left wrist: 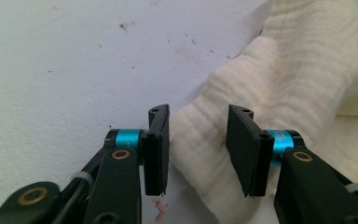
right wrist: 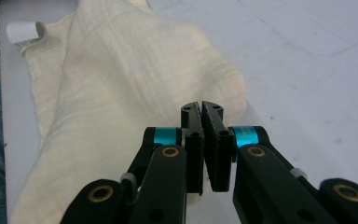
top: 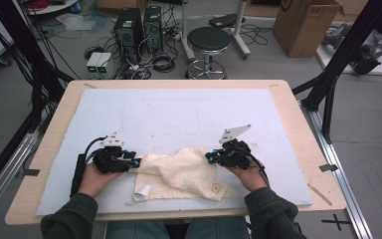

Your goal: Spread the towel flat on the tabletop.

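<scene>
I am working over a wooden table (top: 288,99) covered by a pale blue-white mat (top: 179,114), and the cream cloth (top: 179,174) is lying rumpled on the mat's near edge, between my two hands. A white label (top: 143,190) is curling up at the cloth's near left corner, and a small diamond mark (top: 216,188) is showing near its right corner. My left gripper (top: 134,162) is sitting at the cloth's left edge with its jaws spread apart; in the left gripper view a thick fold of cloth (left wrist: 200,140) is lying in the gap, and neither pad is pressing on it. My right gripper (top: 210,158) is resting at the cloth's right edge with its jaws pressed together; whether they are pinching any cloth (right wrist: 121,93) I cannot tell.
</scene>
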Available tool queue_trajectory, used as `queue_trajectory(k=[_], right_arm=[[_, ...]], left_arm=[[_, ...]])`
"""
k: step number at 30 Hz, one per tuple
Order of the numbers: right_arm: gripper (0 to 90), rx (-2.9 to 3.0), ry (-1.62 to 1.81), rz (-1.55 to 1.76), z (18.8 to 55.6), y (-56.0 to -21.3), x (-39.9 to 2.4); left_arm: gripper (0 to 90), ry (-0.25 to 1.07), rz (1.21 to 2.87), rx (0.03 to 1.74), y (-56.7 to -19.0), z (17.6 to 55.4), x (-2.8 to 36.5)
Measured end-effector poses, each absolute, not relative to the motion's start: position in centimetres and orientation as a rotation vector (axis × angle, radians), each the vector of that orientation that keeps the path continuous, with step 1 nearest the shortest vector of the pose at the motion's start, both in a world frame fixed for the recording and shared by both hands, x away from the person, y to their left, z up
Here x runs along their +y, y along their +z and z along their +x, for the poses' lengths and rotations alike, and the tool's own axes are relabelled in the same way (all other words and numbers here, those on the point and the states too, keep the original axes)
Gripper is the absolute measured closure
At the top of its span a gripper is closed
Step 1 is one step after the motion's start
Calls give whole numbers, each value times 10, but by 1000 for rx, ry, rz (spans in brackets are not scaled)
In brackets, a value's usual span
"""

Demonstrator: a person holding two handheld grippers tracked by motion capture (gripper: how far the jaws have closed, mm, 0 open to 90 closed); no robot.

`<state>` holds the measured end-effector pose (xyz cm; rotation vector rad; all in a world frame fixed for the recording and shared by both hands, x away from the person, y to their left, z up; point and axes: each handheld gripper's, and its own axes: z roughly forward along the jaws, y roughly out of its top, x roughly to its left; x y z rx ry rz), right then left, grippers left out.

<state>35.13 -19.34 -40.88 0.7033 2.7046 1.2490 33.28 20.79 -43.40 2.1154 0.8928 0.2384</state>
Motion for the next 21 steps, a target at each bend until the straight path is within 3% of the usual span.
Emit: queue_trajectory(k=[10, 21], right_arm=[[872, 2715, 1222, 734, 351, -419, -197], [873, 2680, 1247, 718, 350, -416, -198]], left_arm=[[838, 275, 2171, 848, -436, 330, 199], [852, 303, 2081, 846, -425, 323, 203]])
